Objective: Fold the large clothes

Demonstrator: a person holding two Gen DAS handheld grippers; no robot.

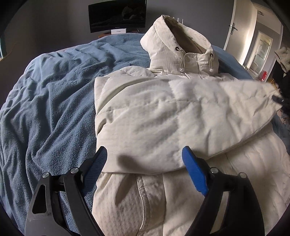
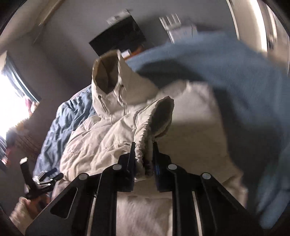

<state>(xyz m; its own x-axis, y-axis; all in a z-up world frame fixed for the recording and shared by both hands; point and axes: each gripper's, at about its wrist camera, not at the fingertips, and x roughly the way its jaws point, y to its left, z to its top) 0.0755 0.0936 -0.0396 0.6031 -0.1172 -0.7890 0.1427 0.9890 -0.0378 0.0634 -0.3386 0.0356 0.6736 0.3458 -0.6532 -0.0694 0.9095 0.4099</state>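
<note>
A white hooded puffer jacket (image 1: 163, 116) lies front-up on a blue blanket (image 1: 54, 94), hood (image 1: 174, 41) at the far end. One sleeve (image 1: 226, 101) stretches across the chest toward the right. My left gripper (image 1: 144, 154) is open and empty, hovering over the jacket's lower part. My right gripper (image 2: 144, 154) is shut on the sleeve cuff (image 2: 145, 143) and holds it raised above the jacket body (image 2: 101, 141). The right gripper shows at the right edge of the left wrist view (image 1: 279, 99). The left gripper shows low left in the right wrist view (image 2: 45, 178).
A dark monitor (image 1: 116, 15) stands on the wall side beyond the bed. A door (image 1: 237, 25) and lit doorway are at the far right. A bright window (image 2: 12, 101) is on the left. The blanket (image 2: 235, 69) covers the bed around the jacket.
</note>
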